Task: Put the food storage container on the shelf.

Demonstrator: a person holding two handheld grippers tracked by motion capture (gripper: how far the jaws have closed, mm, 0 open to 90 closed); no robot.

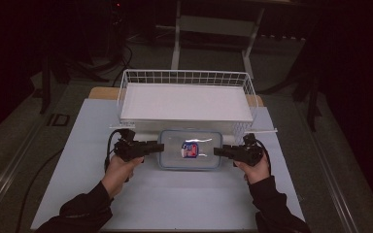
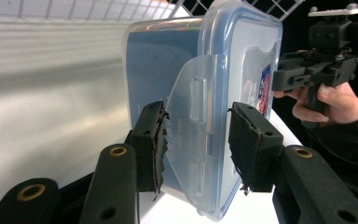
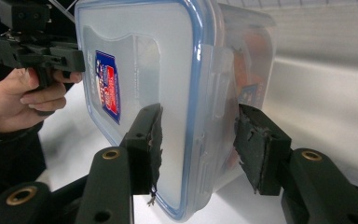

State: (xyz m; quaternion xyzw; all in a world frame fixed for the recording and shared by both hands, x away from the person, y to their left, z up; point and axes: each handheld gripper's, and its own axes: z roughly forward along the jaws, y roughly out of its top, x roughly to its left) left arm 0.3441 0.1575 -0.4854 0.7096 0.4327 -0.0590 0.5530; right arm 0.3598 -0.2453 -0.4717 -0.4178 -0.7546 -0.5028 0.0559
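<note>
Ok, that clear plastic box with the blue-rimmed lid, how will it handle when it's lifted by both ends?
The plastic box probably stays stiff: its walls and snap lid look rigid. Likely light, with little visible inside. The left tongs and right tongs straddle smooth end flaps, so it could slip or tilt.

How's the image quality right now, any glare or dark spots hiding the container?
High view: surroundings dark, table lit, a pale glare patch on the container lid beside its label. Left gripper view: the wall behind is washed out, the near latch sharp. Right gripper view: lid clear, background soft.
</note>
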